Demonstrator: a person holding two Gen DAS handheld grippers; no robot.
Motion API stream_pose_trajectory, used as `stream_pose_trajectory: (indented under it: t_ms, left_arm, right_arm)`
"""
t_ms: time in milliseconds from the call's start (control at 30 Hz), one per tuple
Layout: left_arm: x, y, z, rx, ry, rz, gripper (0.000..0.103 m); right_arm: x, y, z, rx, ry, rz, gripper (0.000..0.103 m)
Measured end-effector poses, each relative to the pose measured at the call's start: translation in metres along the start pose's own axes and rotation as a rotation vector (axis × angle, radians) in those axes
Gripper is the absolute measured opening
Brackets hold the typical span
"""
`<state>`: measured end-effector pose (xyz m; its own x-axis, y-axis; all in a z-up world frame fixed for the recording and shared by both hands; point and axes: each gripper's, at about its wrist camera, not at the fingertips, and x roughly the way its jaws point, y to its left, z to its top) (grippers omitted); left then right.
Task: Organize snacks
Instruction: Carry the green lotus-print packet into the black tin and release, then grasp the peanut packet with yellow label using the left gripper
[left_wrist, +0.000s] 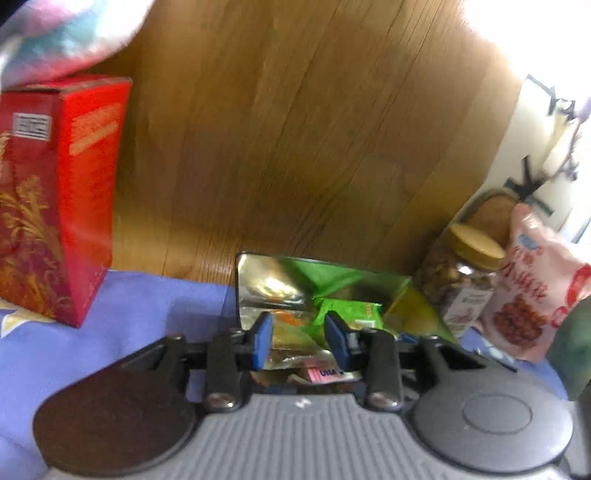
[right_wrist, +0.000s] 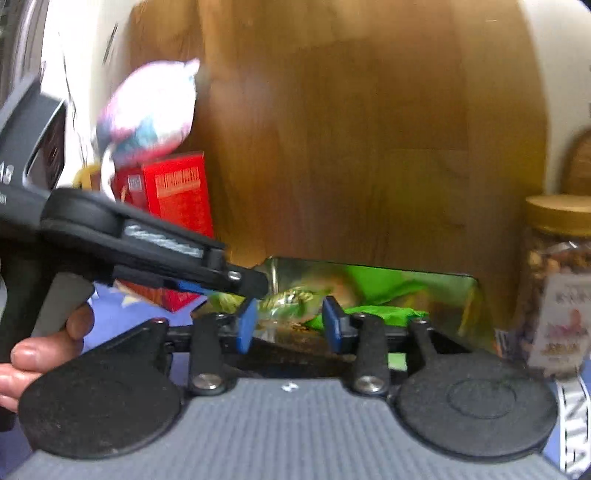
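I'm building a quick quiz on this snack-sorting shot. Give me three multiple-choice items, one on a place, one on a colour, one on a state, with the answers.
1. Where does the red box stand relative to the open green foil bag in the left wrist view?
A. To its left
B. To its right
C. Inside it

2. What colour is the lid of the nut jar?
A. Blue
B. Tan
C. Black

3. How do the fingers of the right gripper stand?
A. Clamped on the jar
C. Apart, nothing pressed between them
B. Closed on the red box

Answers: 1 A, the box stands at the far left on the purple cloth. 2 B, the cap is tan. 3 C, a clear gap shows between the blue pads.
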<state>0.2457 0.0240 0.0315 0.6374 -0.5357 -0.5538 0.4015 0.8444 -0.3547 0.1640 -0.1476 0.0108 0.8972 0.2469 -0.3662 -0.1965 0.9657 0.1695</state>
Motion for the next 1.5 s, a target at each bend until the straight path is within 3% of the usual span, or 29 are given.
stream_pose_trajectory:
  t_ms: [200,333,400,467,500,567,667,700,767,867,900,967,1000,1067,1200,1300,1367,1500]
  left_arm:
    - [-0.031,0.003,-0.015,-0.001,-0.03,-0.017,0.038]
    - [-0.041,0.002,-0.035,-0.033,0.016,-0.068,0.038]
    - [-0.044,0.0,-0.048,-0.049,0.04,-0.088,0.038]
    - [-0.048,0.001,-0.06,-0.063,0.058,-0.092,0.039]
    - [-0.051,0.002,-0.065,-0.069,0.064,-0.089,0.04]
    - [-0.058,0.007,-0.073,-0.086,0.071,-0.074,0.04]
    - [-0.067,0.015,-0.083,-0.115,0.078,-0.068,0.04]
    - [-0.07,0.016,-0.085,-0.121,0.081,-0.076,0.04]
    - [-0.075,0.017,-0.09,-0.128,0.09,-0.106,0.042]
    - [-0.079,0.01,-0.097,-0.101,0.101,-0.155,0.049]
    - [-0.079,0.006,-0.099,-0.081,0.105,-0.16,0.05]
    - [-0.078,-0.006,-0.105,-0.039,0.114,-0.165,0.051]
    - [-0.076,-0.012,-0.107,-0.021,0.121,-0.17,0.051]
    - [-0.072,-0.021,-0.111,0.001,0.137,-0.186,0.051]
    - [-0.062,-0.042,-0.119,0.059,0.184,-0.223,0.054]
    - [-0.058,-0.054,-0.129,0.113,0.226,-0.234,0.054]
    - [-0.056,-0.058,-0.136,0.134,0.253,-0.221,0.054]
    - [-0.057,-0.055,-0.152,0.107,0.292,-0.239,0.054]
  right_arm:
    - [-0.05,-0.018,-0.033,0.078,0.065,0.002,0.043]
    - [-0.04,-0.009,-0.054,0.036,0.189,-0.02,0.068]
    - [-0.031,0.0,-0.063,-0.032,0.242,-0.026,0.069]
    - [-0.019,0.011,-0.067,-0.089,0.269,-0.019,0.067]
    - [-0.017,0.014,-0.068,-0.106,0.279,-0.004,0.054]
    - [-0.018,0.02,-0.064,-0.132,0.285,-0.006,0.05]
    - [-0.035,0.014,-0.056,-0.075,0.263,0.033,0.036]
    - [-0.048,0.013,-0.053,-0.068,0.238,0.05,0.027]
    - [-0.074,0.015,-0.053,-0.09,0.22,0.13,0.027]
    - [-0.108,0.018,-0.066,-0.152,0.271,0.284,0.028]
    - [-0.117,0.02,-0.072,-0.195,0.279,0.3,0.029]
    - [-0.133,0.02,-0.083,-0.277,0.265,0.207,0.037]
    - [-0.139,0.015,-0.086,-0.268,0.242,0.136,0.049]
    - [-0.151,0.001,-0.086,-0.152,0.217,0.052,0.051]
    - [-0.177,-0.001,-0.099,0.052,0.179,0.07,0.051]
    - [-0.183,0.017,-0.112,0.046,0.185,0.081,0.05]
    - [-0.183,0.027,-0.115,0.014,0.197,0.03,0.05]
    - [-0.174,0.025,-0.12,-0.011,0.223,-0.009,0.05]
